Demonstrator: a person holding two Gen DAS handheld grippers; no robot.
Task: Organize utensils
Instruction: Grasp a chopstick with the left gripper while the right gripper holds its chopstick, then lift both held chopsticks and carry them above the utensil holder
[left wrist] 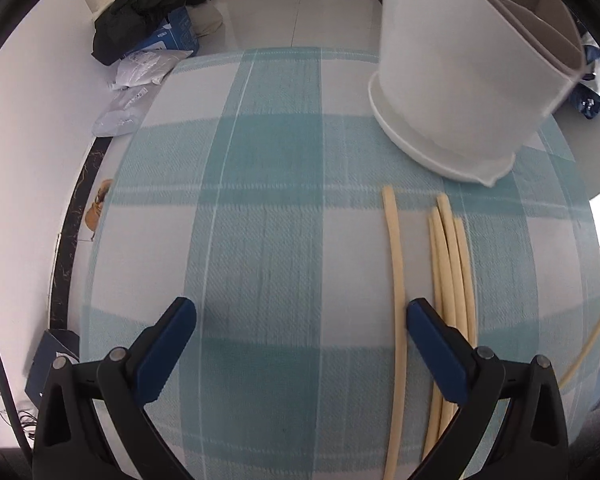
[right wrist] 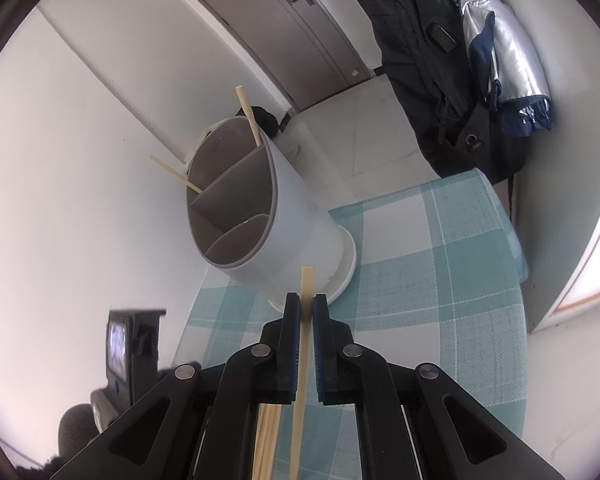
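A white utensil holder with grey dividers stands on the teal checked tablecloth; two chopsticks stick out of its far compartments. It also shows at the top right of the left wrist view. My right gripper is shut on a pale wooden chopstick, held above the table just in front of the holder. My left gripper is open and empty, low over the cloth. Several loose chopsticks lie by its right finger, one single chopstick just inside it.
The tablecloth ends at the table's far and left edges. Beyond lie a dark bag, plastic packets and a door. Coats hang at the right. A small screen device sits at the left.
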